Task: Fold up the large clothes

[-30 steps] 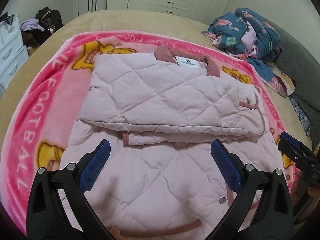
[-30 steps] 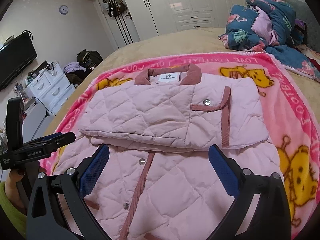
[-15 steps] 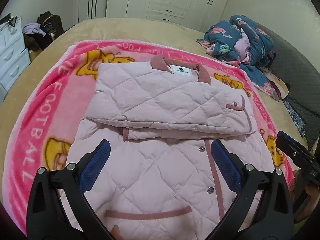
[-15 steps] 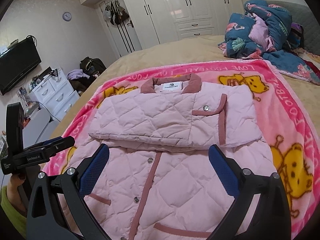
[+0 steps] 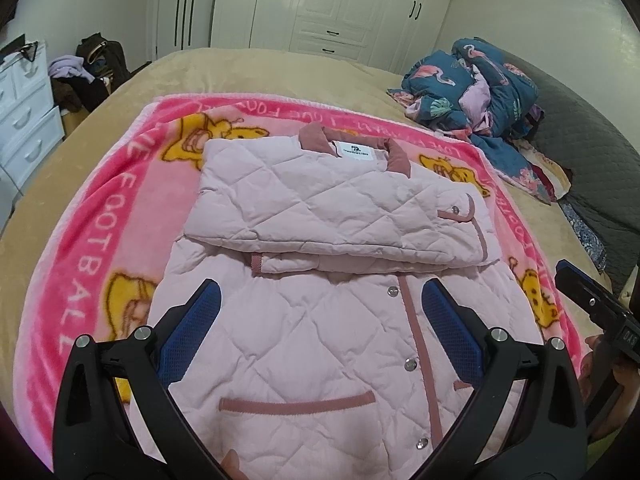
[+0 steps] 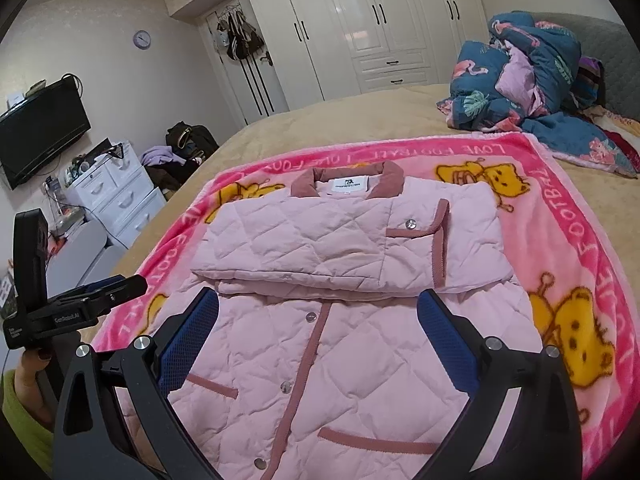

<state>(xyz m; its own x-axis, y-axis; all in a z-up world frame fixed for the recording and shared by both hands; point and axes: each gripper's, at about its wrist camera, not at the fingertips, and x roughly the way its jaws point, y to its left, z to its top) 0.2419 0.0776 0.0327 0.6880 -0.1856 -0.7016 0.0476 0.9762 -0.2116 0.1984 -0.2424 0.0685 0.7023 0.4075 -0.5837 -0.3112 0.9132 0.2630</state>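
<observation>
Pulling back from the quilted pink jacket [image 5: 320,320], both claws now see more of its lower half than a second ago — hem pockets included — so the bottom fold looks next. Left gripper [image 5: 320,320] and right gripper [image 6: 318,320] stand wide and empty, jacket ahead and below on the pink blanket [image 5: 80,280]. Only the right view shows the wall television [image 6: 44,128].

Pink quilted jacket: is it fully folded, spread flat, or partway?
Partway. The jacket has its sleeves folded across the chest below the collar; the snap-buttoned lower half lies spread on the pink blanket, not yet folded up.
</observation>
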